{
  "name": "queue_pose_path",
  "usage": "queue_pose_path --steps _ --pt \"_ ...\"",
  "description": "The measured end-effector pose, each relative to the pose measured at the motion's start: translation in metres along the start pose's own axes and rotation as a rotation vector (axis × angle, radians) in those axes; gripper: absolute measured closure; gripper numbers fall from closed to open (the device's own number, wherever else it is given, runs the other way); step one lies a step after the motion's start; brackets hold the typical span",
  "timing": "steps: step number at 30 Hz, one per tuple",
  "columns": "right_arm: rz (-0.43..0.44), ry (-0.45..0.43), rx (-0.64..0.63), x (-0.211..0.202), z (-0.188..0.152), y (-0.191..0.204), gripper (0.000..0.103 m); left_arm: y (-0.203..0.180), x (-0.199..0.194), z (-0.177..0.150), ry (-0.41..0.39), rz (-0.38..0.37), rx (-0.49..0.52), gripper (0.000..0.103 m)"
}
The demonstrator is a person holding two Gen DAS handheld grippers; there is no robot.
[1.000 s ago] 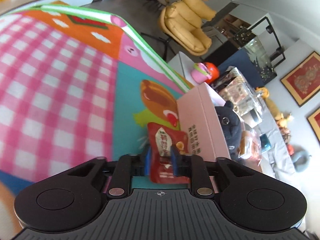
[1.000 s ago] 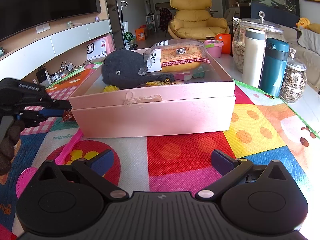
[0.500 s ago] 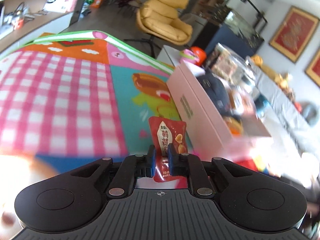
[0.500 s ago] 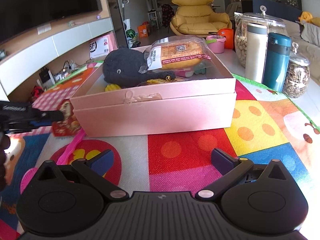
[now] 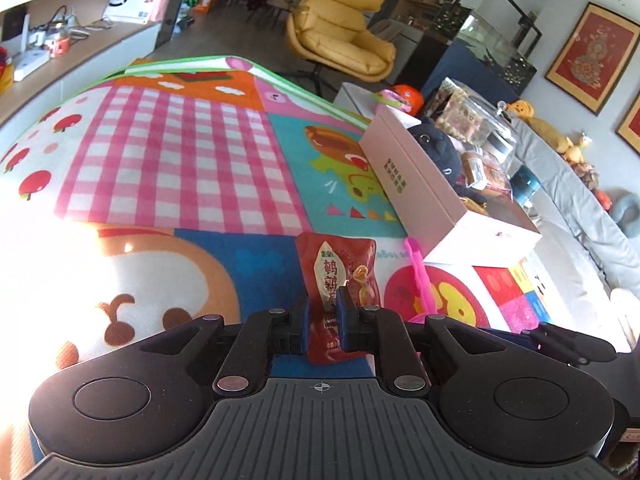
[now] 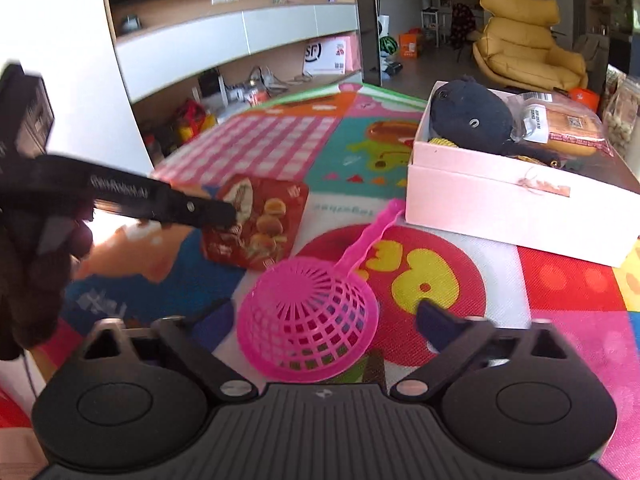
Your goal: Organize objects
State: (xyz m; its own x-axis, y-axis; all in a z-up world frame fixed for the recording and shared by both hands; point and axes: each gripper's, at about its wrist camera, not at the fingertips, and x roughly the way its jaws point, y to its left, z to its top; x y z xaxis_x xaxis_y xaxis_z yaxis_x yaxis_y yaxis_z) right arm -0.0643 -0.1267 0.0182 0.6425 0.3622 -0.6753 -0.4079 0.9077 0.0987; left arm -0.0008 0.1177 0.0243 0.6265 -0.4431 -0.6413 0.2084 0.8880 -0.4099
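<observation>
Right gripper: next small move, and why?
Probably ease the right gripper forward and down, then close on the pink strainer. Its jaws are open, the strainer's dome lies between them on the mat, and the left gripper is busy clamping the red snack packet.

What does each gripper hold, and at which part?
Left gripper pinches the red snack packet at its lower middle. Right gripper holds nothing, open around the pink strainer.

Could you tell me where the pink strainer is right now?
In the right wrist view the pink strainer lies dome-up on the mat between the open right hand-held gripper fingers, handle toward the pink box.
</observation>
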Motion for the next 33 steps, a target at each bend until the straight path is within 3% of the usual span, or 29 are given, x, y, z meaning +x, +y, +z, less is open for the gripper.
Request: queue_pose_path --steps 4,7,11,12,14,15,19,22,29,33 --pt "-0.097 -0.016 0.028 -0.012 -0.001 -0.015 0.046 -0.002 0.006 0.003 0.009 -0.002 -0.025 0.086" --pt "-0.158 -0.005 0.072 -0.023 -0.013 -0.034 0.047 -0.009 0.014 0.002 0.018 0.008 -0.024 0.075" --pt "-0.229 -0.023 0.113 -0.039 -0.035 -0.056 0.048 -0.028 0.024 -0.003 0.06 -0.025 0.018 0.076" --pt "-0.242 -0.032 0.119 -0.043 -0.041 -0.059 0.047 -0.035 0.027 -0.005 0.071 -0.032 0.043 0.076" --pt "-0.263 -0.047 0.126 -0.048 -0.047 -0.063 0.031 -0.053 0.03 -0.01 0.078 -0.021 0.119 0.076" --pt "-0.271 -0.063 0.134 -0.049 -0.05 -0.066 0.015 -0.06 0.032 -0.012 0.081 -0.014 0.152 0.076" --pt "-0.282 -0.086 0.187 -0.048 -0.056 -0.078 0.001 -0.085 0.035 -0.023 0.093 -0.008 0.27 0.074" --pt "-0.287 -0.096 0.207 -0.044 -0.058 -0.081 0.0 -0.096 0.036 -0.03 0.08 0.018 0.334 0.071" --pt "-0.314 -0.101 0.175 -0.039 -0.059 -0.072 0.0 -0.092 0.038 -0.029 0.04 0.034 0.266 0.071" --pt "-0.311 -0.103 0.182 -0.039 -0.06 -0.072 0.0 -0.097 0.036 -0.039 -0.001 0.058 0.313 0.072"
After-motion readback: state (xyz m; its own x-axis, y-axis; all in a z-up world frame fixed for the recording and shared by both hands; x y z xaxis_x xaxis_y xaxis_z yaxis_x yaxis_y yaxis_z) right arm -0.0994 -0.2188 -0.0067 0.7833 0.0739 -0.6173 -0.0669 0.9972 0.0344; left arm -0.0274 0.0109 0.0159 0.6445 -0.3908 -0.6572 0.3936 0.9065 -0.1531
